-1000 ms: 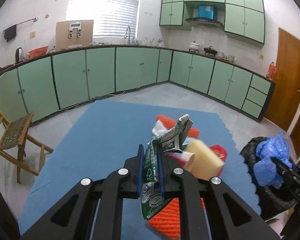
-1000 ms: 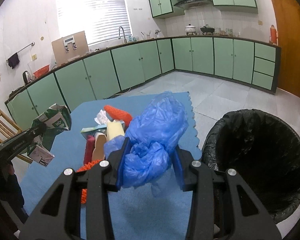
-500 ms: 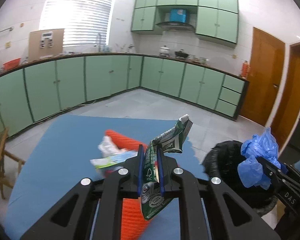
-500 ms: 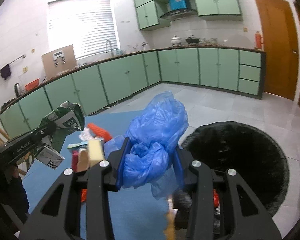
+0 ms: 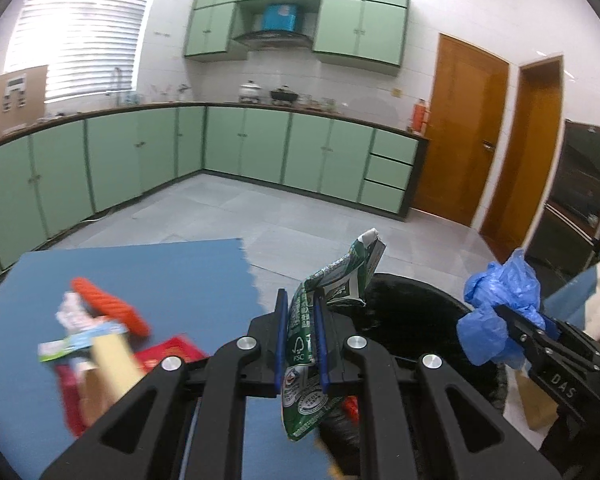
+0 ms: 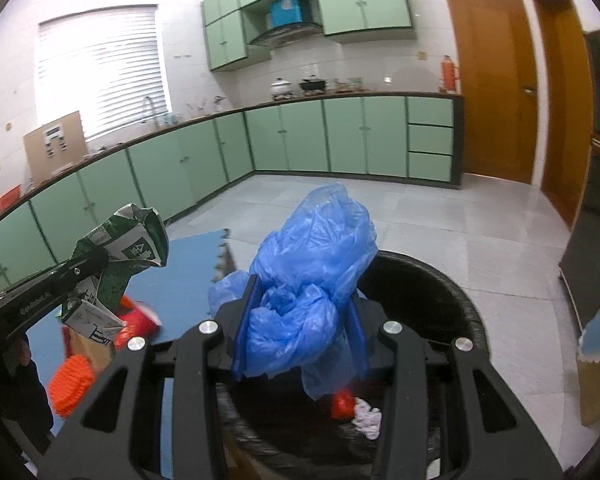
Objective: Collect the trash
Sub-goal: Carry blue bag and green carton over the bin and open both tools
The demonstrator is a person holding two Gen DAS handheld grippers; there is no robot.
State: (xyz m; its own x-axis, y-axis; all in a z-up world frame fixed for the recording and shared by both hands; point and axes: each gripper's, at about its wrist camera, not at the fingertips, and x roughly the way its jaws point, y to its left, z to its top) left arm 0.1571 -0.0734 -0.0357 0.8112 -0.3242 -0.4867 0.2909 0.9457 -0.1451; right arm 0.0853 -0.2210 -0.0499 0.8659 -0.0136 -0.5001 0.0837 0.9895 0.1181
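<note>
The left gripper (image 5: 300, 334) is clamped tight on a crushed green-and-white carton (image 5: 324, 316), its blue pads pinching the flattened pack so the torn spout sticks up toward one o'clock. The right gripper (image 6: 300, 328) grips a bunched blue plastic bag (image 6: 312, 280), the jaws part-way apart with the plastic filling the gap and billowing above them.

From the right wrist camera, the bag hangs over the bin with the black liner (image 6: 452, 296), whose mouth spreads from four to seven o'clock below the gripper. A red scrap (image 6: 342, 408) and a crumpled white tissue (image 6: 367, 422) lie inside it.

From the left wrist camera, the carton sits at the bin's near rim, with the blue mat (image 5: 140, 276) off at nine o'clock. On the mat there are an orange ribbed piece (image 5: 108, 310), a pale yellow block (image 5: 114, 364), a red packet (image 5: 168, 354) and blurred wrappers clustered together.
</note>
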